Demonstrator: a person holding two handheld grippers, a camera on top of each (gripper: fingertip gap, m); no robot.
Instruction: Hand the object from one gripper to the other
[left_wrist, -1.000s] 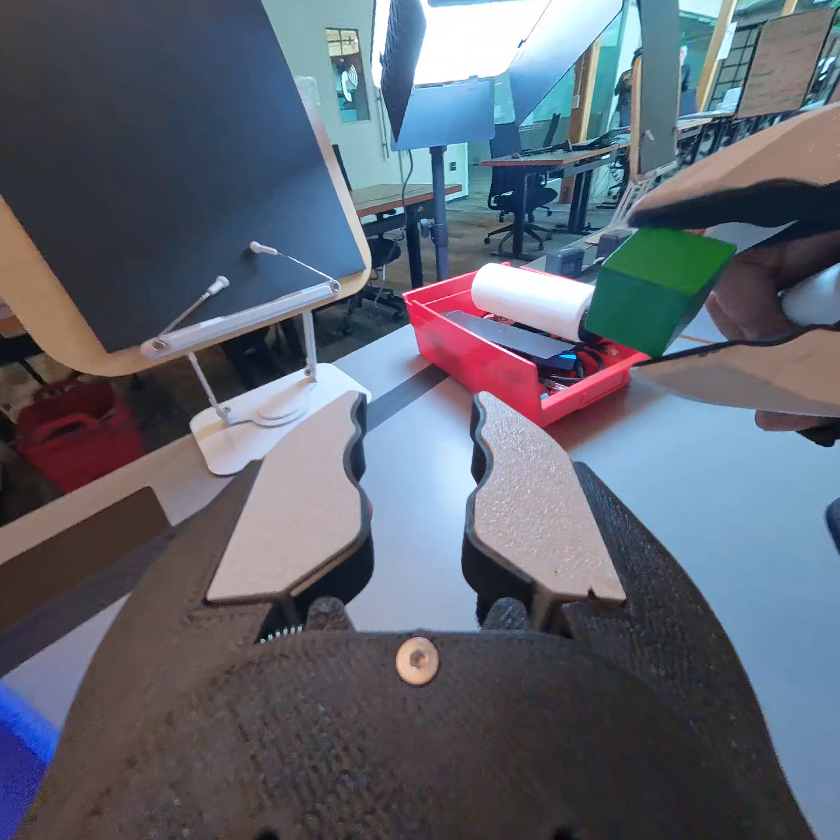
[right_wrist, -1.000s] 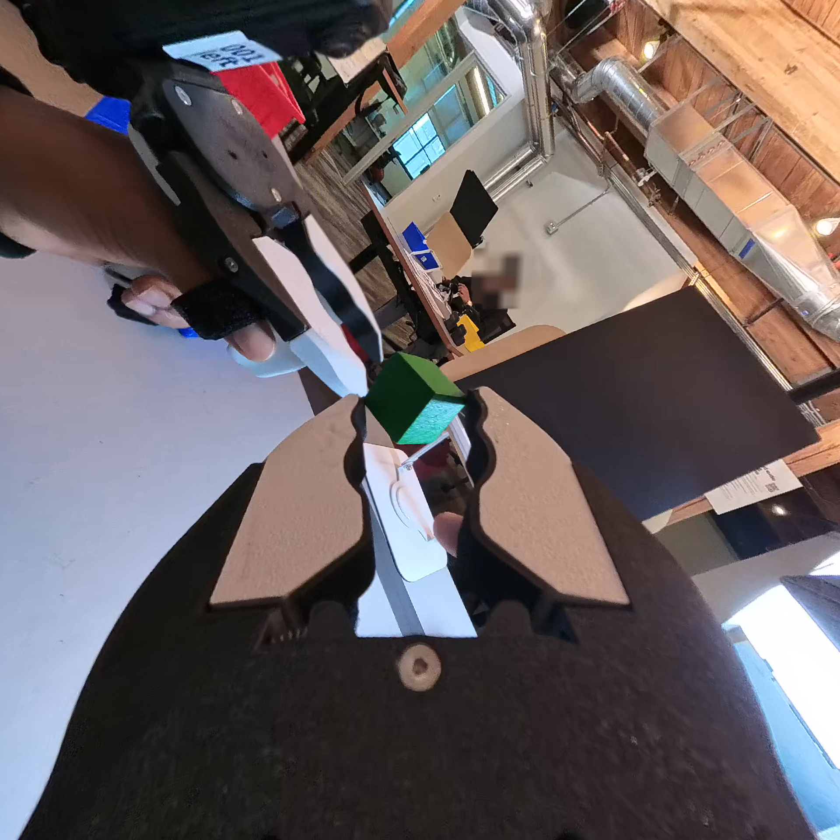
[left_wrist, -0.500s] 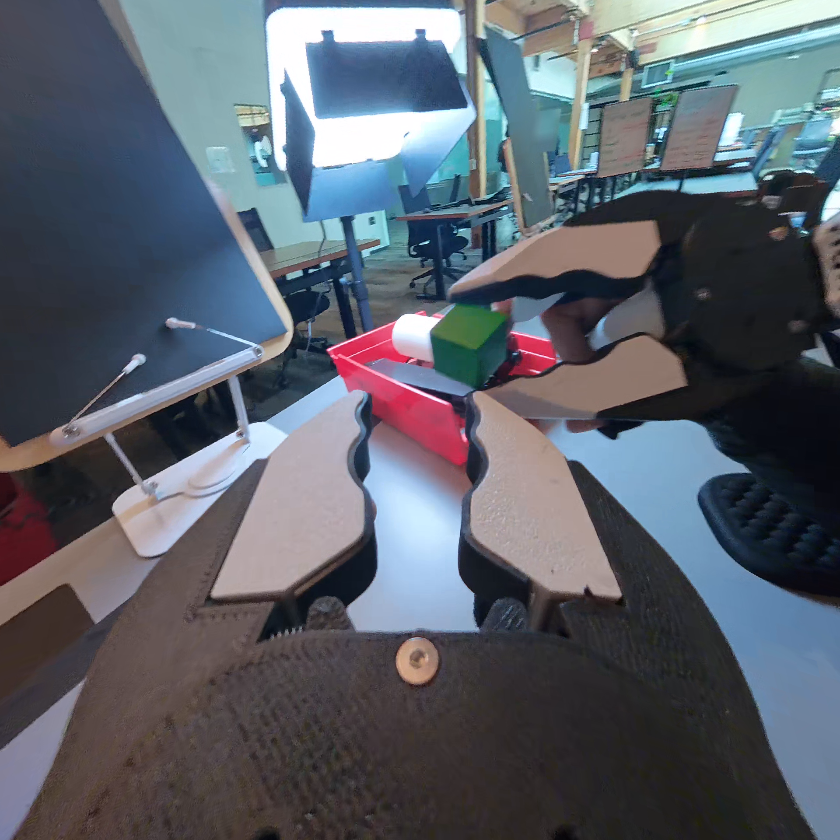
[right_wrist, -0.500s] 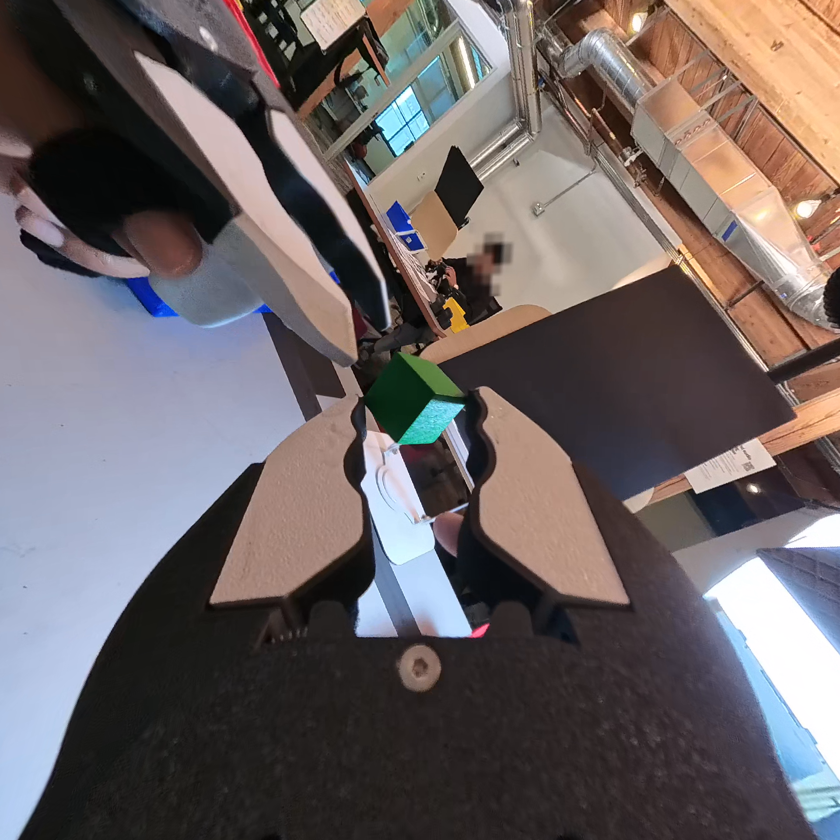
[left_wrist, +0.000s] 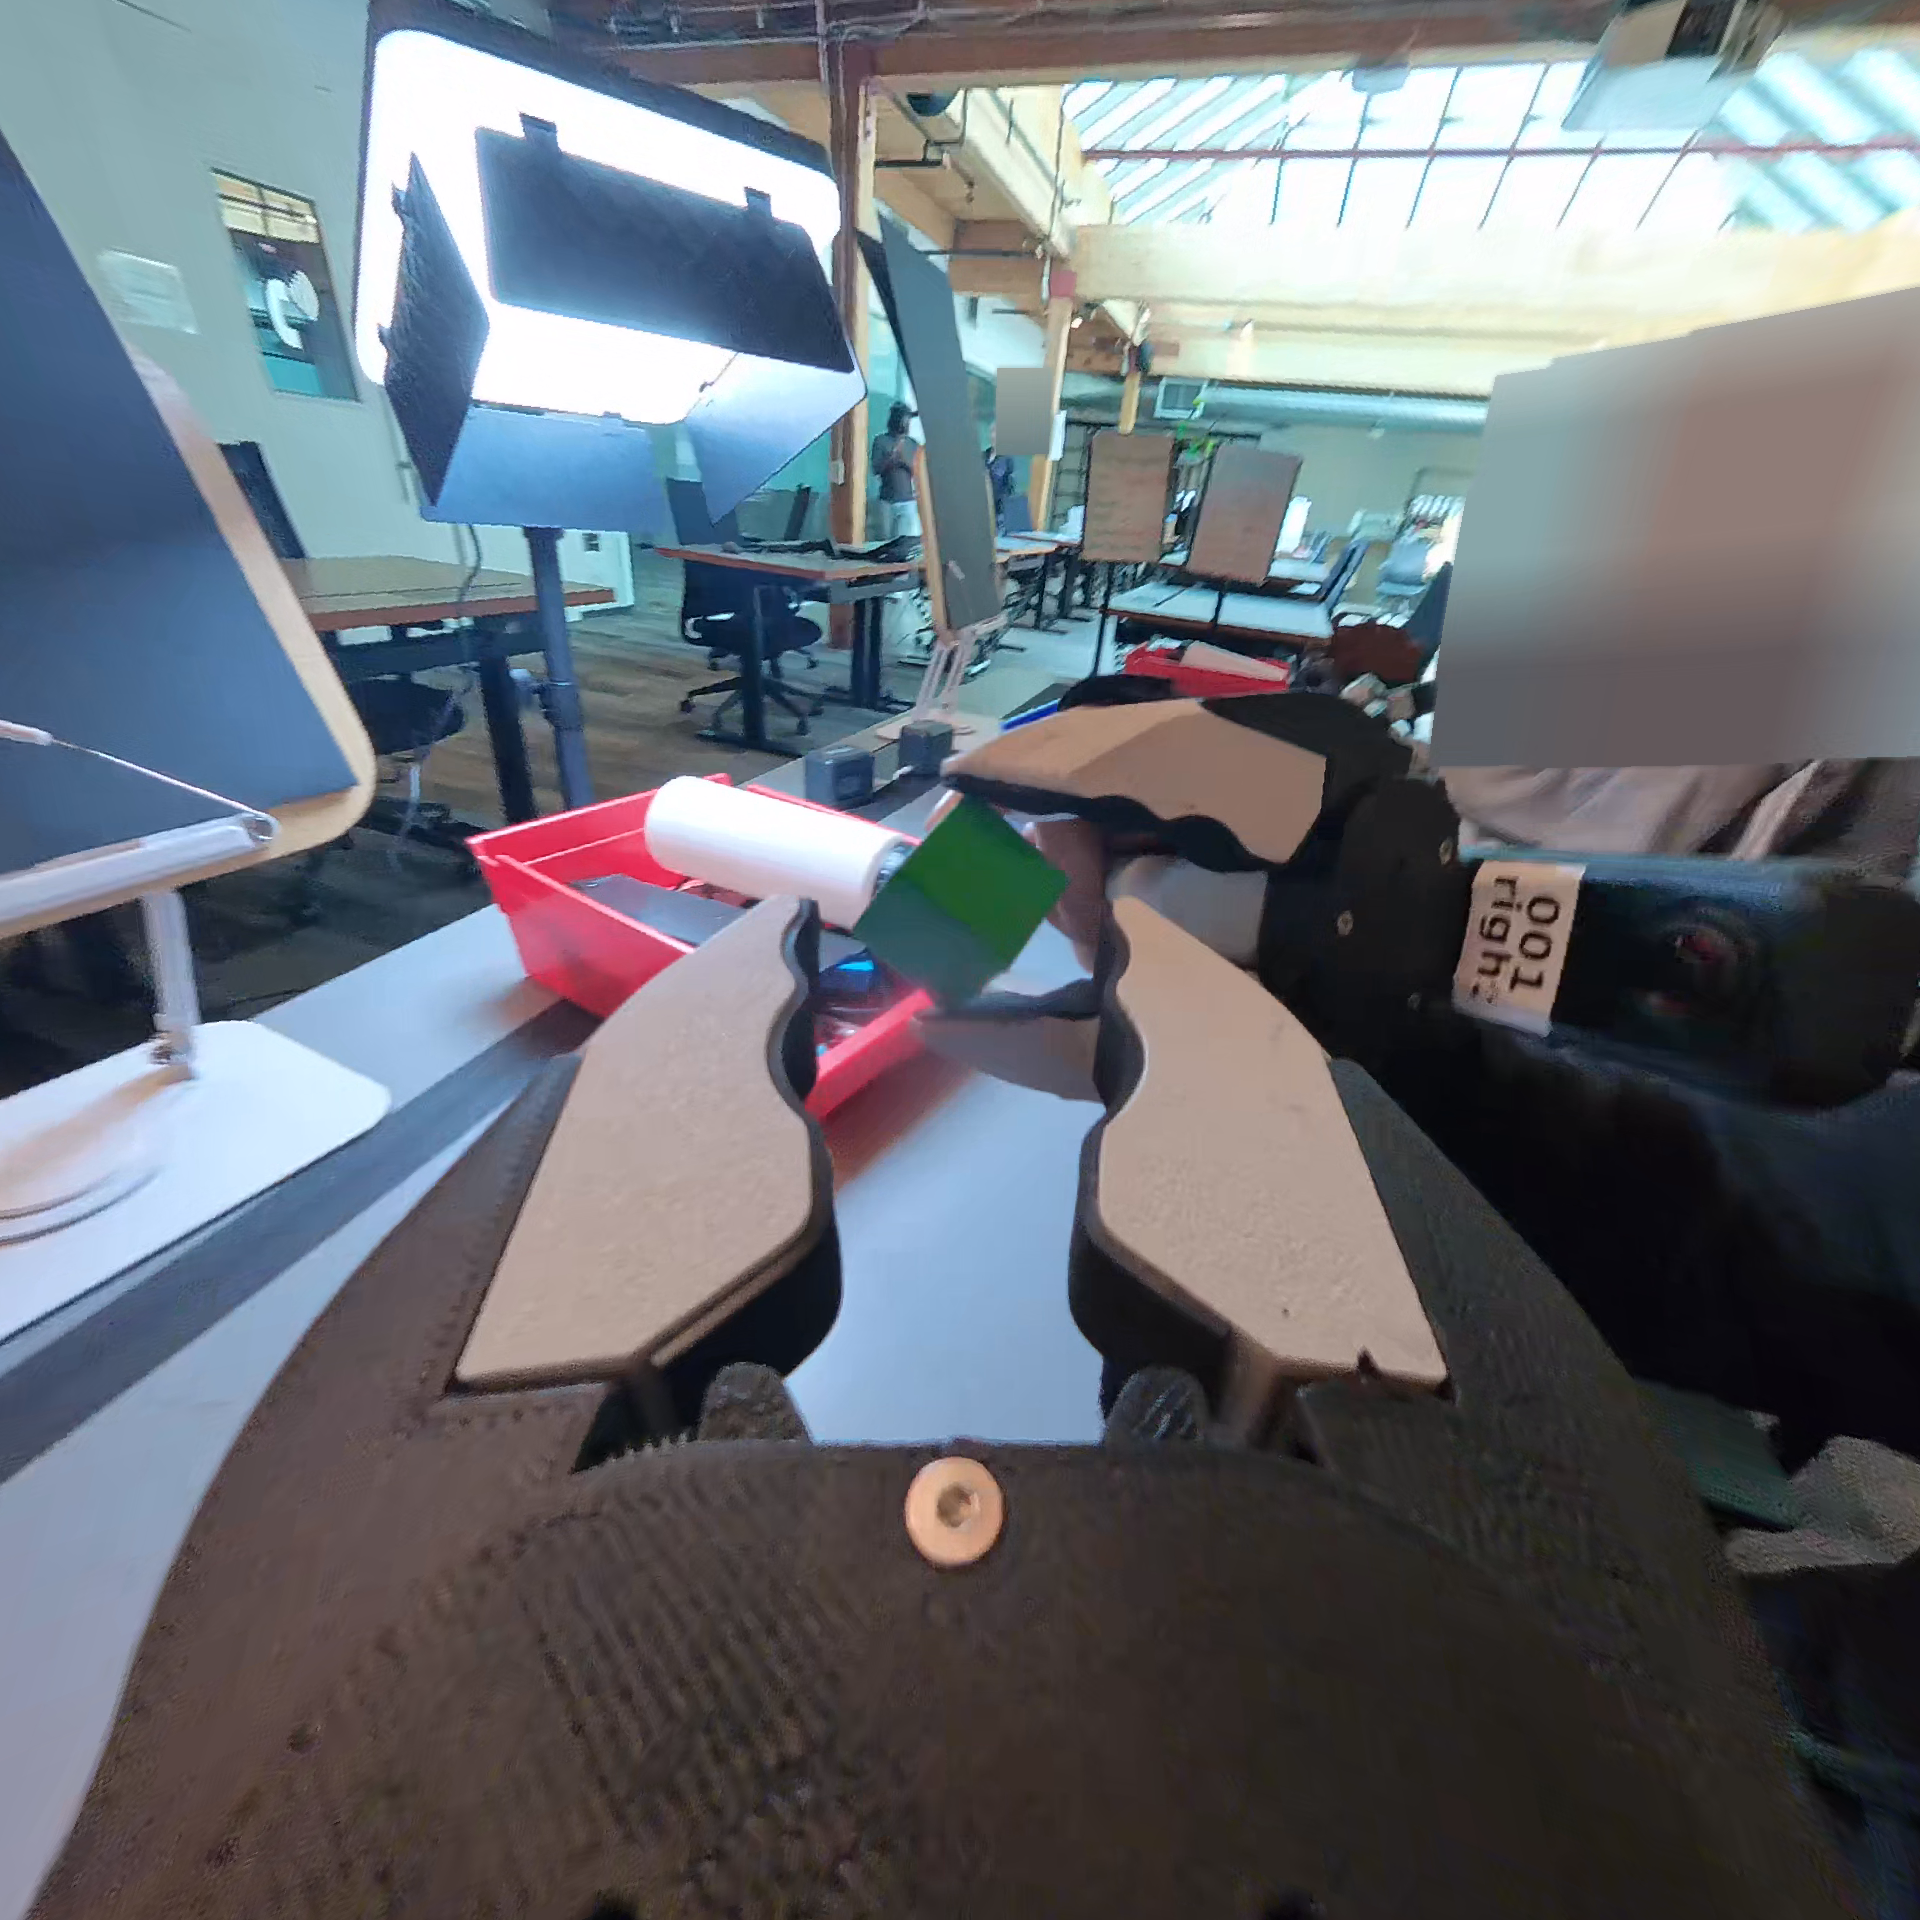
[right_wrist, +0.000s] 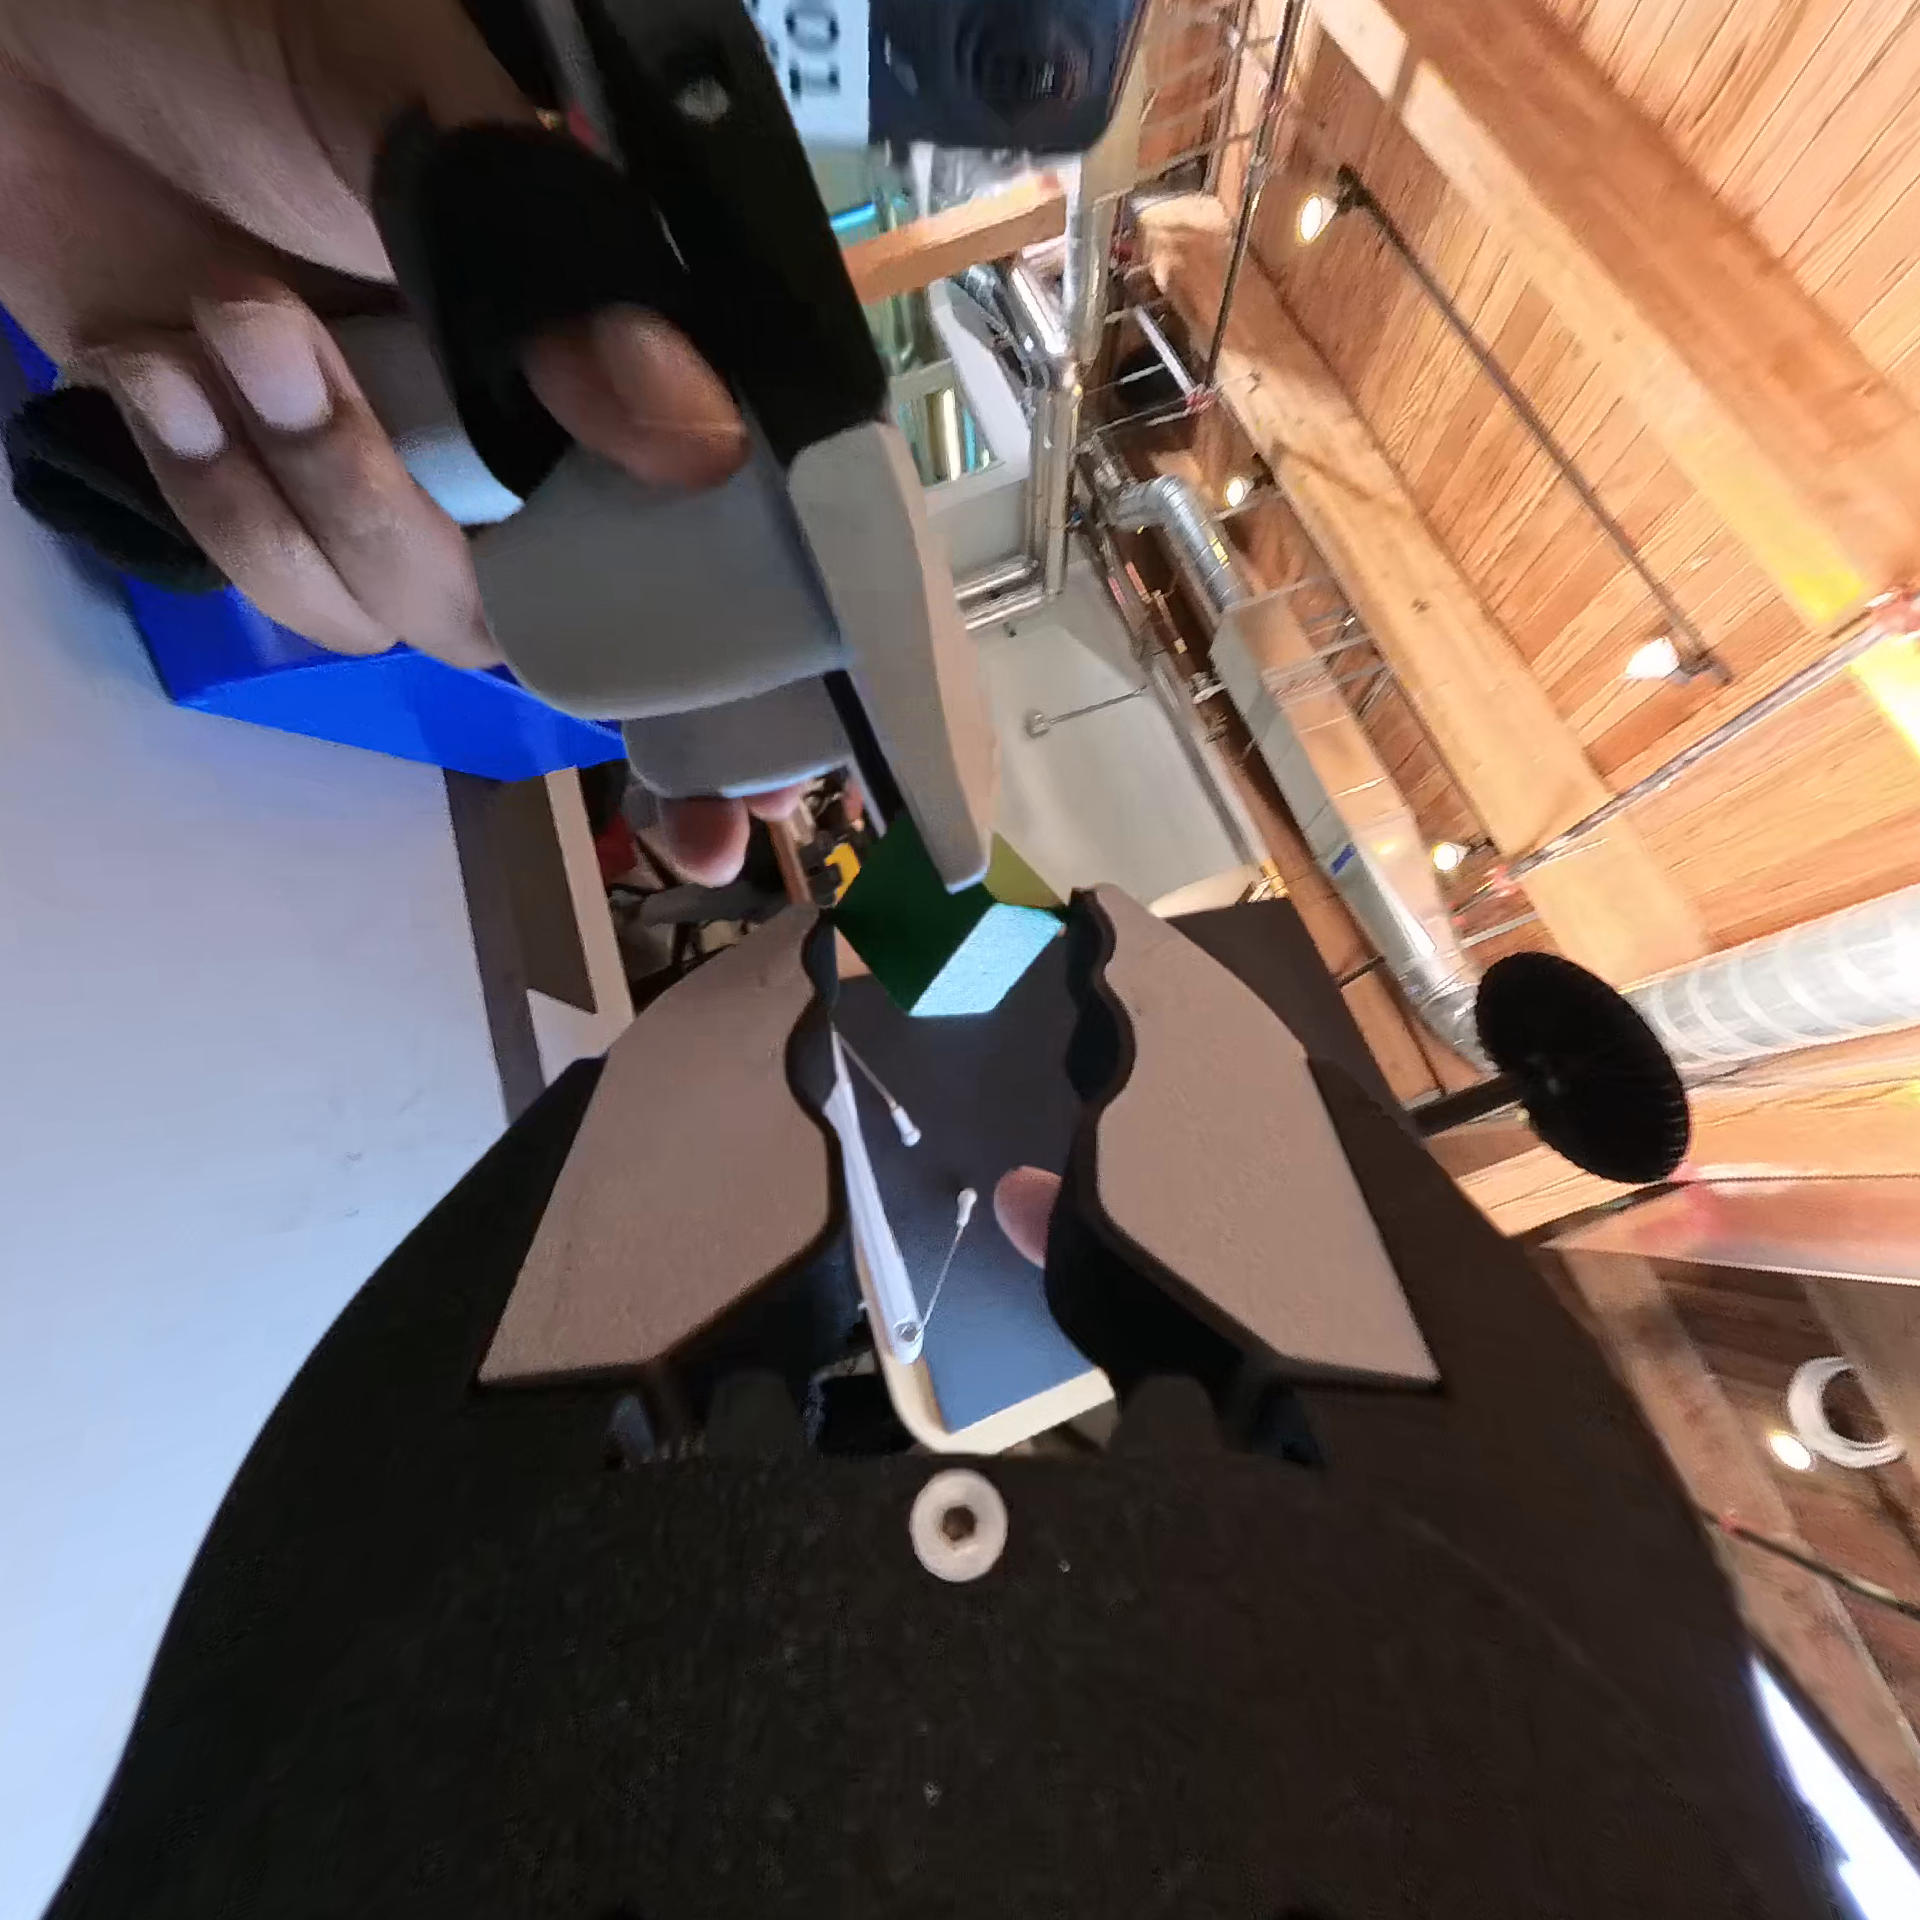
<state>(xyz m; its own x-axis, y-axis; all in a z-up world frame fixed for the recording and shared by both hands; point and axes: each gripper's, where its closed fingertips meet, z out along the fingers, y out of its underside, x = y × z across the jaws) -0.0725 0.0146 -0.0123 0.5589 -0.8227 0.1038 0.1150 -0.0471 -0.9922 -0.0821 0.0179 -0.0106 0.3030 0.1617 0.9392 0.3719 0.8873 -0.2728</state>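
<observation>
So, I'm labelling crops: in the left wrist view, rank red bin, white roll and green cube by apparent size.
1. red bin, though partly hidden by the left claw
2. white roll
3. green cube
Roll and cube look close; the cube is nearer the camera, so unsure.

Left gripper (left_wrist: 951, 925) jaws spread apart, green cube (left_wrist: 961, 914) between its fingertips, not clearly touching them. Right gripper (left_wrist: 966, 899) clamps cube top and bottom. Behind: red bin (left_wrist: 582, 925) holding white roll (left_wrist: 769, 852) on grey table (left_wrist: 956, 1278).
</observation>
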